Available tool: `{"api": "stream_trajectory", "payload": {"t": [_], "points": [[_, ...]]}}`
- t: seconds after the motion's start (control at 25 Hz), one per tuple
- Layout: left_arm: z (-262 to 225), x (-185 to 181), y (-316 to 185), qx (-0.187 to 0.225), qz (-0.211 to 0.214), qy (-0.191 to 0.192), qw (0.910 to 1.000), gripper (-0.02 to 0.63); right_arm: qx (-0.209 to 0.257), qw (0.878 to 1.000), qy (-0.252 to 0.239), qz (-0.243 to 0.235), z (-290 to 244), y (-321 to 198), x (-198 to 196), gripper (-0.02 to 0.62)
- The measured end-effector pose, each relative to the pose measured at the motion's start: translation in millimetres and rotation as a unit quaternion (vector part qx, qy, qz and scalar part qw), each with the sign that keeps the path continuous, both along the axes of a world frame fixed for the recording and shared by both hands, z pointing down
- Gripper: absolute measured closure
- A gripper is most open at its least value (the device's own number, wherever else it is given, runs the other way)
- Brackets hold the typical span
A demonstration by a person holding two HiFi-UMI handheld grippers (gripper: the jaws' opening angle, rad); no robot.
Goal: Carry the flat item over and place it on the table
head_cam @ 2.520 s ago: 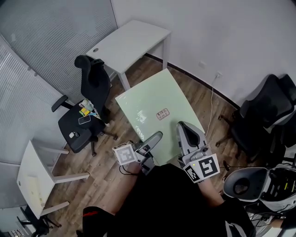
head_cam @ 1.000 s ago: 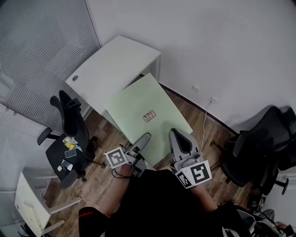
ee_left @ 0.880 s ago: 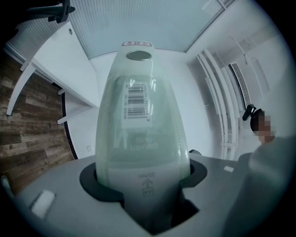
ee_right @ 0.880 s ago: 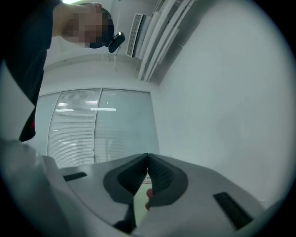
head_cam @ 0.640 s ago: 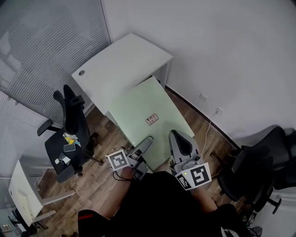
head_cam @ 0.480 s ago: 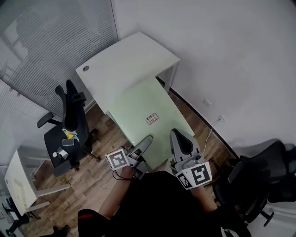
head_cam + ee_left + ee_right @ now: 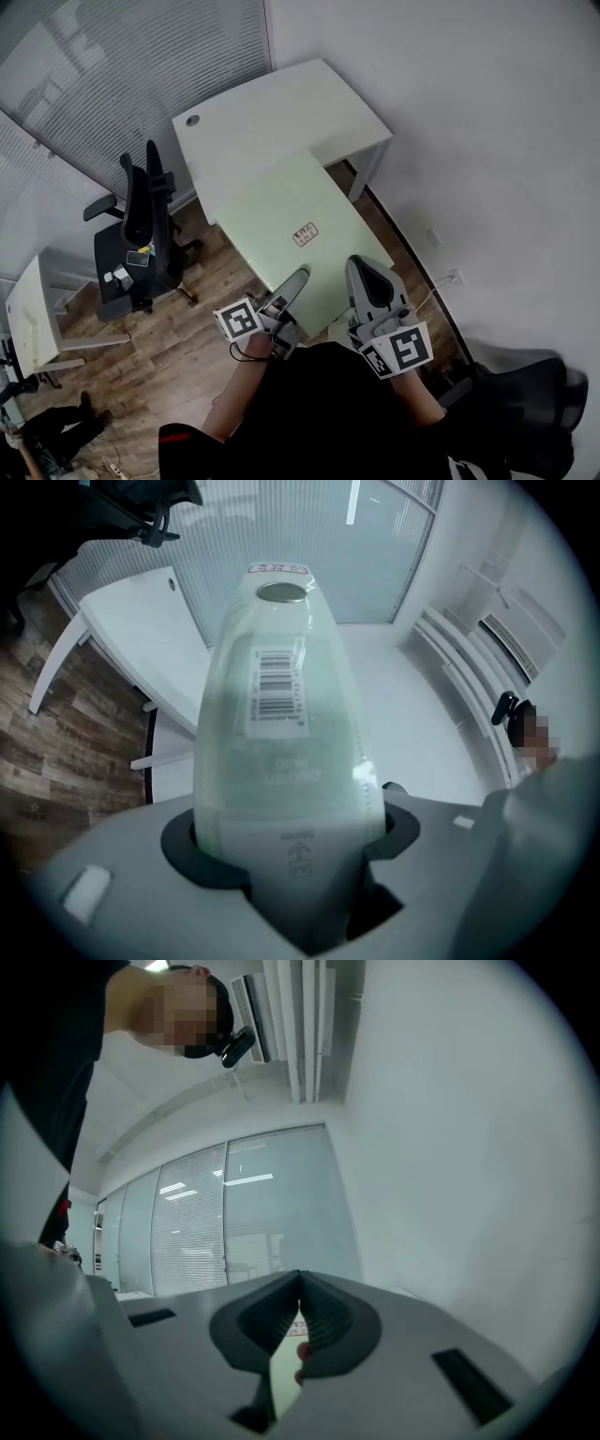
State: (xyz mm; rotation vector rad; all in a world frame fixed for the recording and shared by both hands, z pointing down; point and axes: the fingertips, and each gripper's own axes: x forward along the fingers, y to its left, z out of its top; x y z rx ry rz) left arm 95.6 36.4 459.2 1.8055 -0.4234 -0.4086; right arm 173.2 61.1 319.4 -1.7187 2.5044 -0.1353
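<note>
Head view: left tongs (image 7: 299,277) and right tongs (image 7: 362,270) reach forward, clamping the green board (image 7: 279,208).

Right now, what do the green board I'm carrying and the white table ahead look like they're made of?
The green board: probably plastic, smooth and slightly glossy; in the left gripper view it looks faintly see-through and carries a barcode sticker. The white table: likely laminated or painted board, with a matte, even top.
</note>
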Motion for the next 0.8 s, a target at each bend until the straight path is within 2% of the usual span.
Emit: {"api": "stream_trajectory", "payload": {"t": [0.16,0.36,0.64,0.8], "points": [[2.4,20.3,-9.3,0.001,-0.038,-0.017,0.9991,0.301,0.000,0.999,-0.005,-0.042,-0.4,-11.5,20.4,0.595],[4.4,42.6,-7.6,-0.019,-0.088,-0.017,0.9958,0.300,-0.002,0.996,-0.006,-0.089,0.1,-14.9,41.7,0.595],[13.7,56.0,-8.8,-0.036,-0.175,-0.017,0.9838,0.301,0.002,0.989,0.000,-0.151,-0.1,-15.1,61.7,0.595],[15.6,65.0,-11.9,-0.029,-0.197,-0.011,0.9800,0.301,-0.001,0.986,0.007,-0.168,6.7,-16.3,74.0,0.595]]}}
